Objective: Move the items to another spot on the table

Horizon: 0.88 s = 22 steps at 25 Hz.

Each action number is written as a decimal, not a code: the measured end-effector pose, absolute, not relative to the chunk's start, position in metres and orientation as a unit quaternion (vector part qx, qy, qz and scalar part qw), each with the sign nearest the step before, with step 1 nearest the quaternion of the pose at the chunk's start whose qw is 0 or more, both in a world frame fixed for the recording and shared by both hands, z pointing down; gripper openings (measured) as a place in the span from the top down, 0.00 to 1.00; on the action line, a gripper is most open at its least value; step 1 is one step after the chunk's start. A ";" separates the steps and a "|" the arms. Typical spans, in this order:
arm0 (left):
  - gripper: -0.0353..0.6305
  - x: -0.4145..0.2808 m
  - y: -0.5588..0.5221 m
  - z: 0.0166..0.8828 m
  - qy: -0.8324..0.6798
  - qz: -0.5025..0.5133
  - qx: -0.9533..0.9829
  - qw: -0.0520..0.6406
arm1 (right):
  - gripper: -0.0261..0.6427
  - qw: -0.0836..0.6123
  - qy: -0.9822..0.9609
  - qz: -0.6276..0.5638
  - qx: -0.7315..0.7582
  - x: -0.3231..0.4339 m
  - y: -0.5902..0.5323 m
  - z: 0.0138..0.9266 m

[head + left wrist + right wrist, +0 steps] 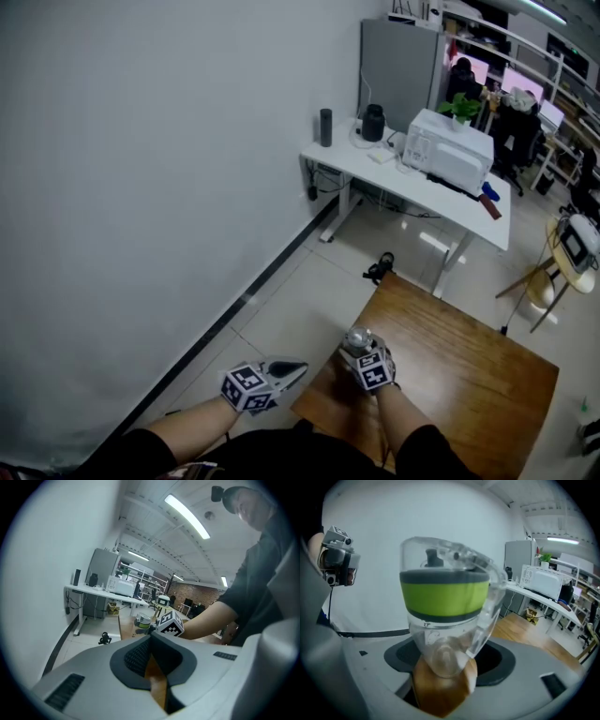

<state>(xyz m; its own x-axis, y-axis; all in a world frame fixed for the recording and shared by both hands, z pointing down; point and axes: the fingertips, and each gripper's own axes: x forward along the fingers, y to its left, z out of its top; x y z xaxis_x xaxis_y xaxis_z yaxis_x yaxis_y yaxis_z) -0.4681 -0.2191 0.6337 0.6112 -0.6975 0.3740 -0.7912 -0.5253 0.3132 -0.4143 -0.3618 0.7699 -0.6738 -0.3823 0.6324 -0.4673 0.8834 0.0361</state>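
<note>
A person's bare forearms reach forward from the bottom of the head view. The left gripper (294, 371) is held level just off the left edge of the wooden bench (469, 375), above the tiled floor (281, 300). It points right toward the bench, with its jaws closed together and nothing between them. The right gripper (365, 353) reaches over the bench's near corner. Its jaws stand wide and clasp the base of a clear cup (445, 606), which has a green band and a clear lid. Well beyond, a white desk (412, 187) carries a white appliance (448, 150).
</note>
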 end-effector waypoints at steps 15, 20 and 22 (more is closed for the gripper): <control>0.94 -0.317 -0.243 0.600 -0.368 0.087 0.906 0.190 | 0.44 0.309 -0.904 0.080 0.285 -0.247 -0.370 0.710; 0.94 -0.212 -0.248 0.591 -0.384 0.064 0.903 0.185 | 0.44 0.324 -0.904 0.065 0.271 -0.147 -0.357 0.696; 0.94 -0.169 -0.242 0.587 -0.380 0.057 0.904 0.189 | 0.44 0.333 -0.902 0.068 0.268 -0.104 -0.347 0.692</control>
